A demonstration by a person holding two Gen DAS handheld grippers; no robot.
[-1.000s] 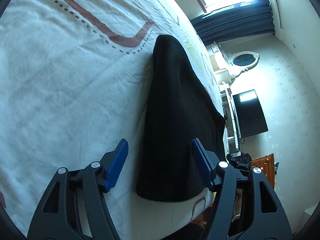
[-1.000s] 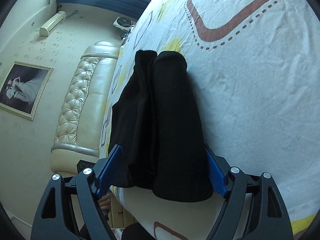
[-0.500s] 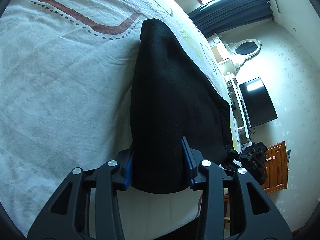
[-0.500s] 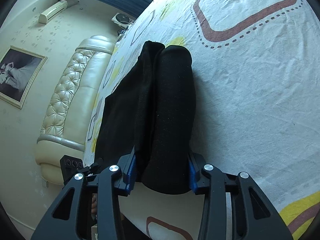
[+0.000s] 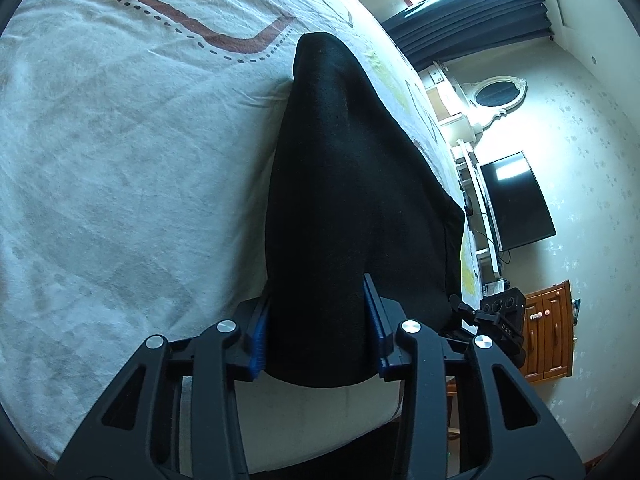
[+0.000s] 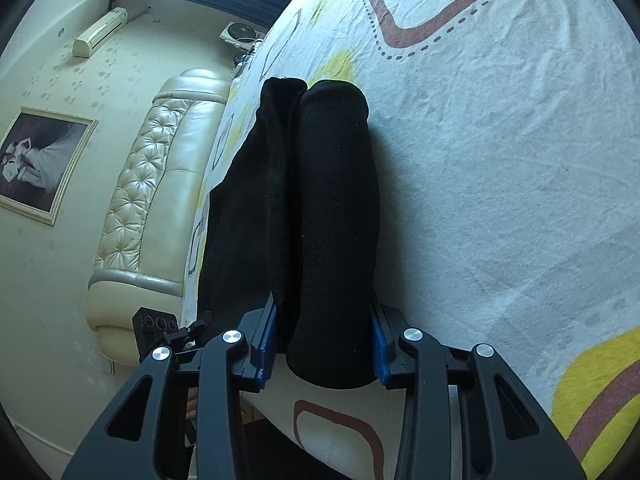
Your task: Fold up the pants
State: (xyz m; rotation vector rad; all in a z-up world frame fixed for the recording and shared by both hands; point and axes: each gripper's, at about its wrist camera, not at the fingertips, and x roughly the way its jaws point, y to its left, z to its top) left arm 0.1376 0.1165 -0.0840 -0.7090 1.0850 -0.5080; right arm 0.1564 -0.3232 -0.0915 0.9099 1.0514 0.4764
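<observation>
- The bed (image 5: 120, 160), spread with a white sheet printed in brown and yellow outlines, carries everything.
- The black pants (image 5: 352, 200) lie folded lengthwise along the near edge of the bed, both ends at that edge.
- The left gripper (image 5: 318, 336) is clamped on one end of the pants.
- The right gripper (image 6: 322, 344) is clamped on the other end, where two layers show side by side.

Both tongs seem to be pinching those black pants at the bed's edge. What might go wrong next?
The right tongs hold a thick bundle of the black pants; a layer could slip out and spoil the fold. The left tongs grip near the edge of the bed, so released cloth might slide off.
</observation>
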